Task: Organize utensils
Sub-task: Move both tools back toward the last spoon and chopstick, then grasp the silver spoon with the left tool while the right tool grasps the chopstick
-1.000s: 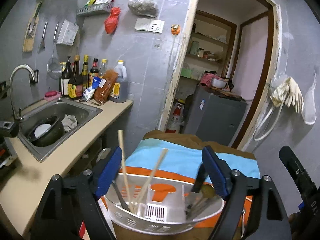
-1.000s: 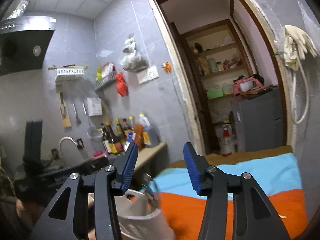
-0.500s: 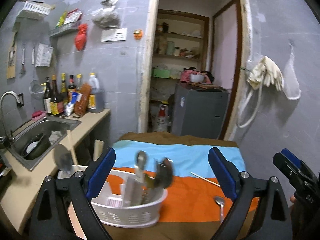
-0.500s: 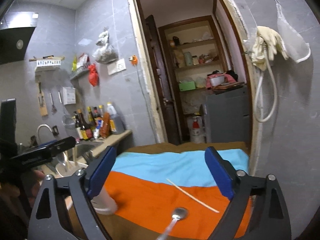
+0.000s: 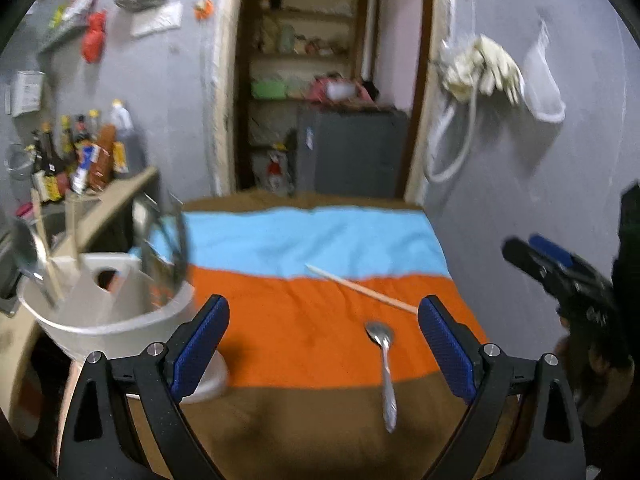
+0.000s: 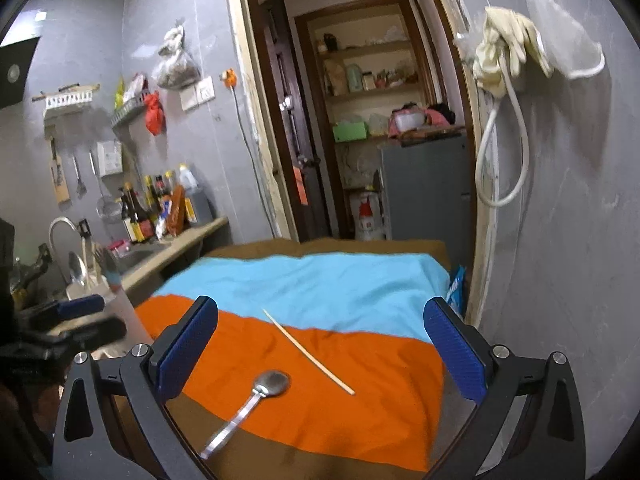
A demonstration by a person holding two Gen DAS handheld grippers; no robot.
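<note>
A metal spoon [image 5: 384, 364] and a single wooden chopstick [image 5: 360, 288] lie on the striped cloth [image 5: 304, 320]. A white utensil caddy [image 5: 108, 320] with several utensils stands at the table's left edge. My left gripper [image 5: 322, 344] is open and empty, above the orange stripe just left of the spoon. My right gripper [image 6: 320, 354] is open and empty, with the spoon [image 6: 248, 408] and chopstick [image 6: 308, 352] below and between its fingers. The caddy [image 6: 120, 312] is partly hidden behind the left gripper in the right wrist view.
A counter with a sink and bottles [image 6: 156, 212] runs along the left wall. A doorway with a grey fridge [image 6: 424, 188] lies beyond the table. A wall with hanging gloves [image 6: 504, 48] borders the table's right side.
Both views have swung right, off the caddy and onto the cloth. The spoon and chopstick have come into view. The right gripper's jaws have opened wider.
</note>
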